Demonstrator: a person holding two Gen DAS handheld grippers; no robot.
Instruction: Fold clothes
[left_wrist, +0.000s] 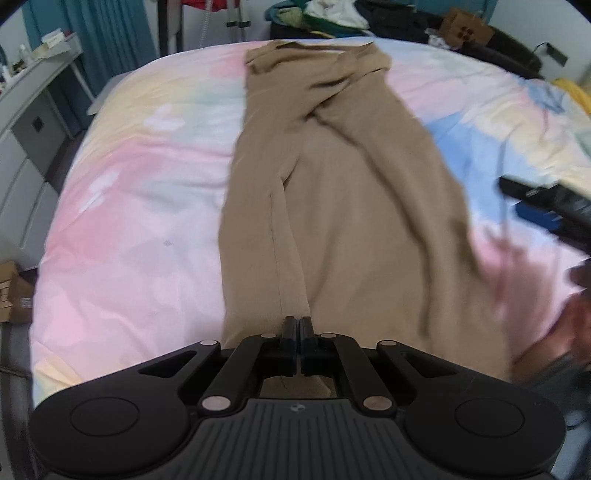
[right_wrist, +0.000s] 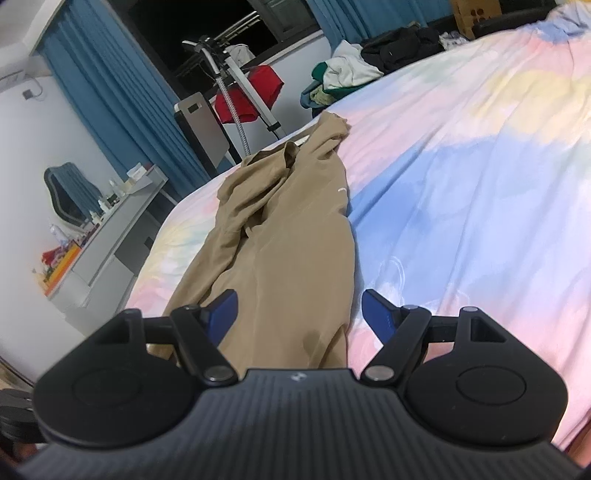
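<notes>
We see the tan trousers (left_wrist: 332, 206) laid lengthwise down the pastel bedspread (left_wrist: 140, 206), waistband at the far end and legs running toward us. In the left wrist view the left gripper (left_wrist: 298, 328) has its jaws pressed fully together right over the near end of the trousers; the fabric runs up to and under the fingertips, but this part is smeared, so we cannot tell whether any cloth is pinched between them. That same view catches, at its right edge, the blurred black and blue shape of the other tool and a hand (left_wrist: 569, 332), which the right wrist view does not show.

From the right wrist view we see the right gripper (right_wrist: 299, 314) with its blue pads (right_wrist: 376, 314) set wide apart, straddling the near trouser leg without gripping it. Only this view shows the red garment (right_wrist: 258, 96) hanging on a stand, the blue curtains (right_wrist: 122, 110) and the cluttered grey desk (right_wrist: 122, 229) beside the bed.
</notes>
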